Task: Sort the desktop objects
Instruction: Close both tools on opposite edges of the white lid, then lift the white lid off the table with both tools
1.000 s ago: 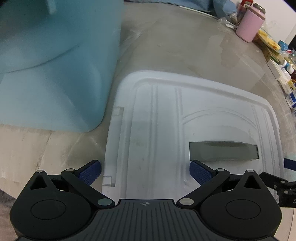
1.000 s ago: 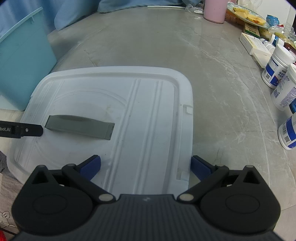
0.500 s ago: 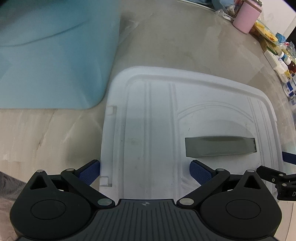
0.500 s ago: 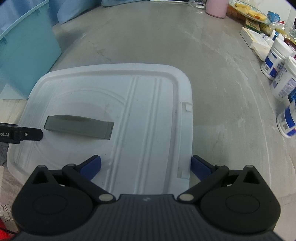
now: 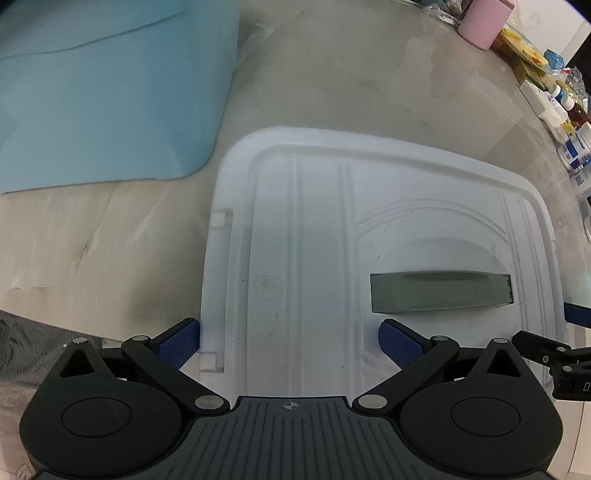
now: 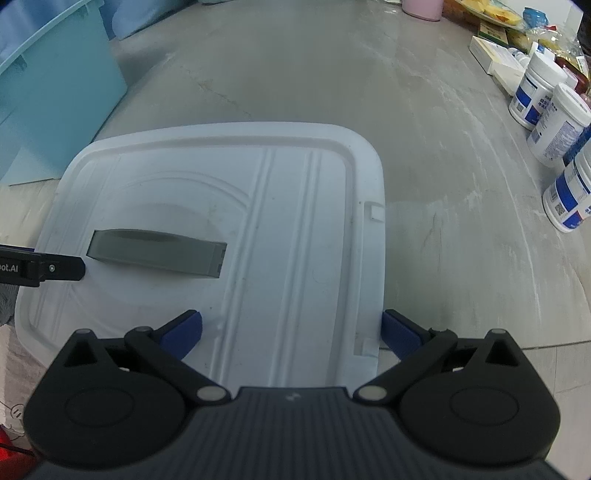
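A white plastic box lid (image 5: 303, 236) with a grey handle (image 5: 439, 291) lies flat on the grey table, and it also shows in the right wrist view (image 6: 295, 206). My left gripper (image 5: 290, 341) is open, its fingers straddling the lid's near left corner. My right gripper (image 6: 291, 332) is open, its fingers straddling the lid's near right corner. A light blue storage bin (image 5: 103, 92) stands at the left, beside the lid, and shows in the right wrist view (image 6: 51, 92) too.
Several white and blue medicine bottles (image 6: 554, 110) stand along the right side of the table. A pink cup (image 5: 484, 22) and snack packets (image 6: 491, 11) are at the far right. A white carton (image 6: 491, 55) lies near the bottles.
Both grippers have drawn back a little toward me; the lid and the blue bin look farther off. Both stay open.
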